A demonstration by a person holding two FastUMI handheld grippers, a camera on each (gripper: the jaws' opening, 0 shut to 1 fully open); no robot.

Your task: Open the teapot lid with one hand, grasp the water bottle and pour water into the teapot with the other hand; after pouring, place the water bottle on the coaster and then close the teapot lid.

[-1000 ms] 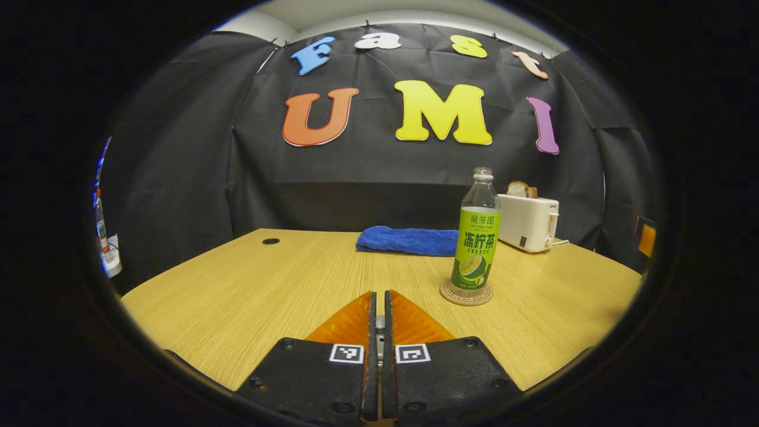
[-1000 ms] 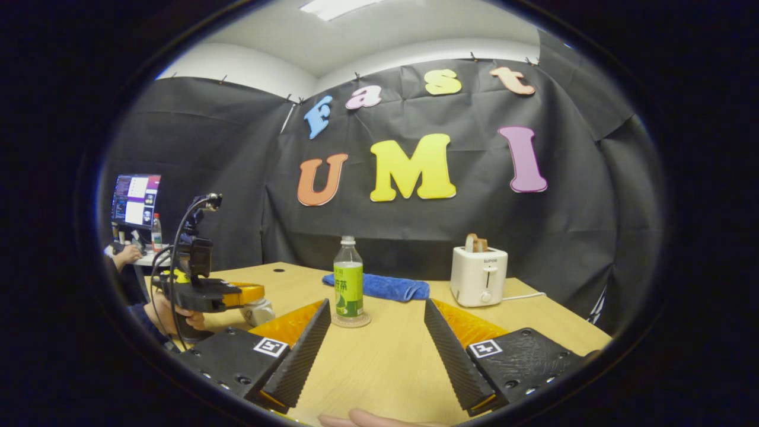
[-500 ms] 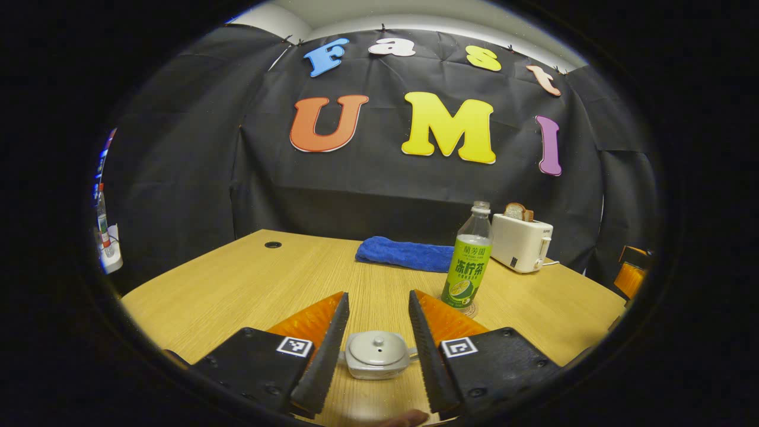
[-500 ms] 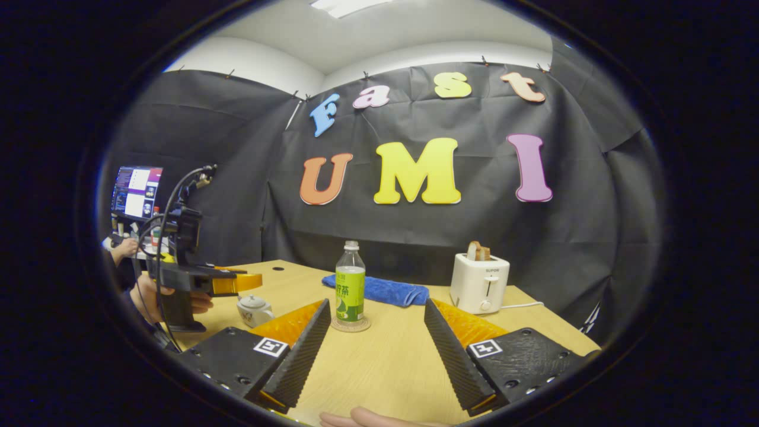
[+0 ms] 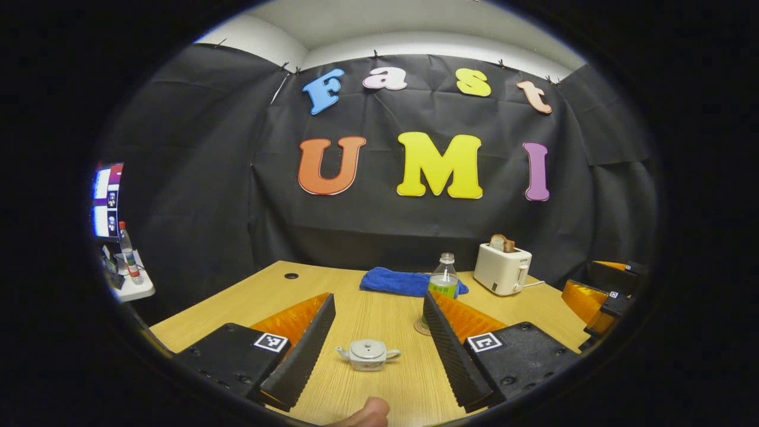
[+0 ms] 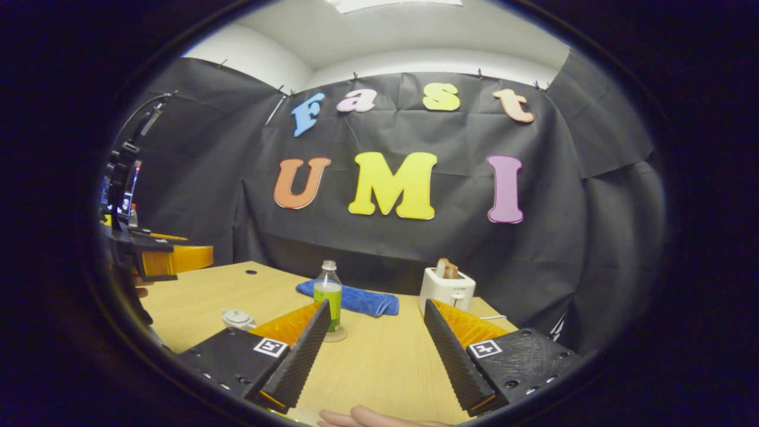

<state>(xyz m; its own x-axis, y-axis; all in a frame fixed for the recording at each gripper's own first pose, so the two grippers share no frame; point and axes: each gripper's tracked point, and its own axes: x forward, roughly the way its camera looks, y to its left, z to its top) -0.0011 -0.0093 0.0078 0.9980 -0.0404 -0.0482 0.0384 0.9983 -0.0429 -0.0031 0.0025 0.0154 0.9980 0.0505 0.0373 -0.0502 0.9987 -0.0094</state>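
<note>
Behind the teapot (image 5: 368,354), towel (image 5: 396,280) and toaster (image 5: 501,268) flank the bottle (image 5: 444,281).

In the left gripper view, the left gripper (image 5: 378,332) fills the lower middle of the frame with its two fingers spread wide apart, gripping nothing. A fingertip of the holding hand (image 5: 369,412) pokes up at the bottom edge. The right gripper (image 5: 599,290) sits at the far right edge of that frame.

In the right gripper view, the right gripper (image 6: 376,335) stands likewise at lower centre, fingers parted wide and holding nothing, with a finger of its hand (image 6: 362,417) along the bottom edge. The left gripper (image 6: 172,259) is raised at the left edge.
</note>
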